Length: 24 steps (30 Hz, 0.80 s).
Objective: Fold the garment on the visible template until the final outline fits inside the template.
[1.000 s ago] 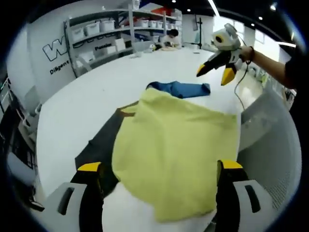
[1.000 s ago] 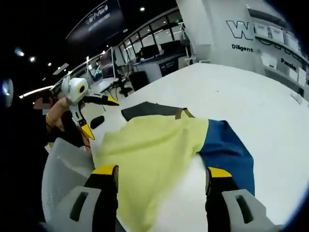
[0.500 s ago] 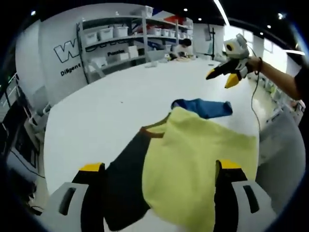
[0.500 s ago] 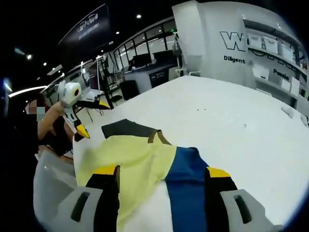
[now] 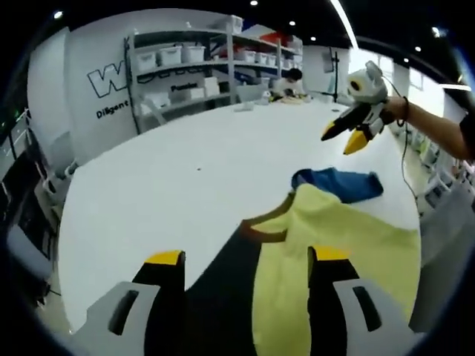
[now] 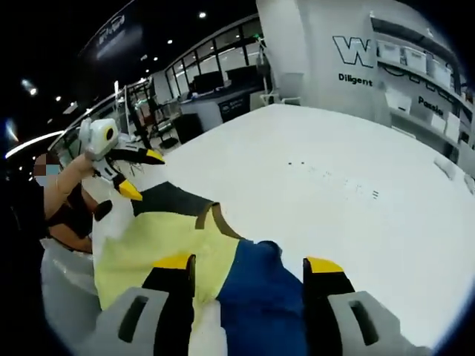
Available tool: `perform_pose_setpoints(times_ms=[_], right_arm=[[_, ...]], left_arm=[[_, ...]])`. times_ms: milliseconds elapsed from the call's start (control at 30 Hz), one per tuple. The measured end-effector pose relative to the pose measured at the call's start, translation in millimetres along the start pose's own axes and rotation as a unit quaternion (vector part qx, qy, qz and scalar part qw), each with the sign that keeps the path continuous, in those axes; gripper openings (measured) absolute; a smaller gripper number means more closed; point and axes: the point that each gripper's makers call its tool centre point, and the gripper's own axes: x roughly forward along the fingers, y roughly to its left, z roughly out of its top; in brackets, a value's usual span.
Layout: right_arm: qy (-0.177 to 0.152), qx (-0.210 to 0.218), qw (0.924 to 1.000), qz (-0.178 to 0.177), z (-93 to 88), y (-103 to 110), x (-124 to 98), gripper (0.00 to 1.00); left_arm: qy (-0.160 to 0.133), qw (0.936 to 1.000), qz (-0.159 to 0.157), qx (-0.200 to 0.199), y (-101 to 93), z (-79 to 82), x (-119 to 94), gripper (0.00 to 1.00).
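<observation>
Yellow garment [image 5: 349, 252] lies soft and limp on the table [image 5: 163, 178], overlapping the dark template [image 5: 223, 289]. Likely best pinched at an edge. Left gripper [image 5: 241, 267] and right gripper [image 6: 249, 271] both gape, empty.

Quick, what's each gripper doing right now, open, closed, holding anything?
Left gripper: open, holding nothing, above the garment.
Right gripper: open, holding nothing, above the garment's blue part.

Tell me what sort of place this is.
Probably a lab or workshop in an open-plan office: a large white table, shelving with white storage bins, wall lettering, and desks with monitors behind.
</observation>
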Motion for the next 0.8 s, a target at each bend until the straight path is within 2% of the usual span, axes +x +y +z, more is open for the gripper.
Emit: perform_pose_setpoints(times_ms=[167,200,267,333,433,533,600,733,800], right_arm=[[0.004,-0.003,1.0,-0.005,8.1,-17,25,0.45],[0.009,-0.008,0.9999,-0.004,8.3,-19,31,0.45],[0.017,-0.011,0.9998,-0.002,8.2,-24,42,0.47],[0.024,-0.011,0.9997,0.0,6.5,-28,52,0.48],[0.044,-0.009,0.999,0.006,-2.1,-32,65,0.46],[0.061,0.015,0.998,0.011,-12.5,-37,75,0.46],[0.069,0.008,0.9976,0.009,-17.8,-39,78,0.43],[0.087,0.021,0.9958,0.021,-28.2,-37,81,0.41],[0.09,0.024,0.9955,0.017,-30.1,-38,80,0.39]], left_arm=[[0.019,0.9998,0.0,-0.006,9.5,-10.4,27,0.61],[0.02,0.9997,-0.007,-0.014,10.2,-12.5,32,0.6],[0.016,0.9987,0.002,-0.047,16.1,-15.7,41,0.57],[0.024,0.9982,0.0,-0.054,19.9,-21.8,48,0.54],[0.027,0.9985,0.002,-0.048,23.7,-26.5,56,0.52],[0.036,0.9992,-0.01,-0.012,23.9,-30.9,63,0.53],[0.055,0.9984,-0.01,-0.001,26.6,-37.4,67,0.54],[0.066,0.9974,-0.025,0.014,24.7,-40.9,73,0.51],[0.094,0.995,-0.03,0.012,24.0,-48.6,74,0.47]])
